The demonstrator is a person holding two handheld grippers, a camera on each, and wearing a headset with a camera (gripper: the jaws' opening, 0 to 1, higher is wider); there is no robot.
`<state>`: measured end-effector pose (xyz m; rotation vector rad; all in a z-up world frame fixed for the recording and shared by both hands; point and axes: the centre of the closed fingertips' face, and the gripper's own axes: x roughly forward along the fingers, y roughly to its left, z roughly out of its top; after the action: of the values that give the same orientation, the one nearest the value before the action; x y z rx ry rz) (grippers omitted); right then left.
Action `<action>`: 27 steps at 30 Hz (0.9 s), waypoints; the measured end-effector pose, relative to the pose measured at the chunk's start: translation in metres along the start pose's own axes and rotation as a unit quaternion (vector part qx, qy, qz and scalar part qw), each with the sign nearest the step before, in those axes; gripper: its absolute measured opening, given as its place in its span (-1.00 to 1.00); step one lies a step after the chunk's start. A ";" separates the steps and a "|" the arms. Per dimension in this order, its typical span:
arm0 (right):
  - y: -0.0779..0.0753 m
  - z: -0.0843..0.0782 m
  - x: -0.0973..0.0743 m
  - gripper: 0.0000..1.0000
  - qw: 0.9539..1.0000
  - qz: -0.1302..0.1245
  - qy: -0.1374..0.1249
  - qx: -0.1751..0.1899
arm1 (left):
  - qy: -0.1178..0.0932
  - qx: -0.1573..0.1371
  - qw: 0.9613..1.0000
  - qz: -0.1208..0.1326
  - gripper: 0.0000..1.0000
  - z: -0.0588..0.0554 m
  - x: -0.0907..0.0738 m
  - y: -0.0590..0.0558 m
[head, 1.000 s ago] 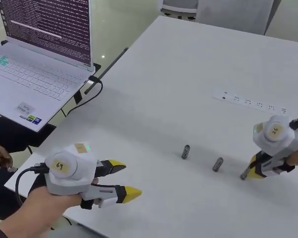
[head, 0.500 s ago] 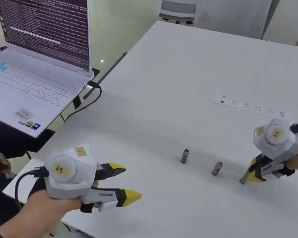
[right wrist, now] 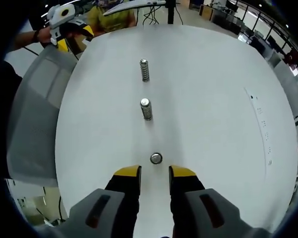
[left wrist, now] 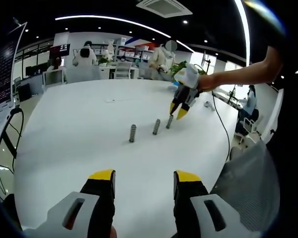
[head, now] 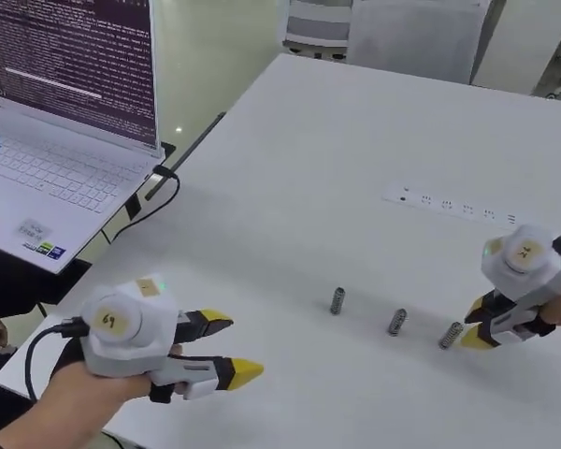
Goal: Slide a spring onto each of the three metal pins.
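Observation:
Three metal pins stand in a row on the white table [head: 290, 168], each with a spring around it: the left one [head: 338, 300], the middle one [head: 397, 322] and the right one [head: 451, 335]. My right gripper [head: 474, 323] sits just right of the last spring, its yellow tips slightly apart. In the right gripper view that pin [right wrist: 156, 158] stands just ahead of my right gripper [right wrist: 155, 172], not between the jaws. My left gripper [head: 234, 343] is open near the front edge and holds nothing; in the left gripper view my left gripper [left wrist: 145, 176] faces the springs [left wrist: 156, 126].
An open laptop [head: 65, 140] stands off the table's left side, with a black cable [head: 159, 187] at the table edge. A white power strip [head: 453, 206] lies behind the pins. Chairs [head: 411, 37] stand at the far end.
The third spring was tilted in my right gripper's jaws; it now stands upright on its pin, free of the jaws. My left gripper has stayed put. The head camera shifted.

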<state>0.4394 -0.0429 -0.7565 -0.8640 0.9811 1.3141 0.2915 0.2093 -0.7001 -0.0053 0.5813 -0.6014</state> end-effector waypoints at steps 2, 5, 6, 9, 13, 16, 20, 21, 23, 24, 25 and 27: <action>0.002 -0.001 -0.001 -0.56 1.000 -0.002 -0.005 0.008 | -0.002 0.001 1.000 -0.001 -0.17 0.001 0.000 0.000; 0.006 -0.004 -0.004 -0.52 1.000 -0.009 -0.014 0.022 | -0.002 0.003 1.000 -0.002 -0.17 0.002 0.001 0.000; 0.007 -0.005 -0.005 -0.51 0.999 -0.012 -0.020 0.031 | -0.003 0.004 1.000 -0.003 -0.17 0.003 0.001 0.000; 0.010 -0.005 -0.009 -0.47 0.997 -0.020 -0.044 0.060 | -0.006 0.006 1.000 -0.004 -0.16 0.007 0.002 -0.001; 0.013 -0.005 -0.014 -0.42 0.990 -0.032 -0.087 0.105 | -0.012 0.009 1.000 -0.006 -0.16 0.013 0.004 -0.001; 0.017 -0.007 -0.019 -0.38 0.985 -0.037 -0.111 0.128 | -0.014 0.011 1.000 -0.008 -0.16 0.015 0.005 -0.002; 0.023 -0.010 -0.027 -0.34 0.976 -0.043 -0.140 0.159 | -0.015 0.014 1.000 -0.011 -0.16 0.017 0.006 -0.004; 0.025 -0.010 -0.030 -0.33 0.973 -0.045 -0.149 0.168 | -0.016 0.014 1.000 -0.012 -0.16 0.018 0.007 -0.005; 0.026 -0.012 -0.034 -0.31 0.971 -0.049 -0.157 0.174 | -0.016 0.015 1.000 -0.013 -0.16 0.019 0.007 -0.005; 0.027 -0.012 -0.035 -0.30 0.970 -0.050 -0.159 0.176 | -0.016 0.016 1.000 -0.013 -0.16 0.019 0.007 -0.005; 0.028 -0.013 -0.037 -0.29 0.968 -0.053 -0.165 0.183 | -0.016 0.016 1.000 -0.014 -0.16 0.020 0.008 -0.006; 0.031 -0.013 -0.041 -0.26 0.963 -0.058 -0.178 0.193 | -0.017 0.018 1.000 -0.015 -0.16 0.020 0.008 -0.006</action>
<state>0.4075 -0.0673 -0.7224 -0.3625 0.8467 1.0810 0.3043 0.1963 -0.6861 0.0093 0.5386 -0.6389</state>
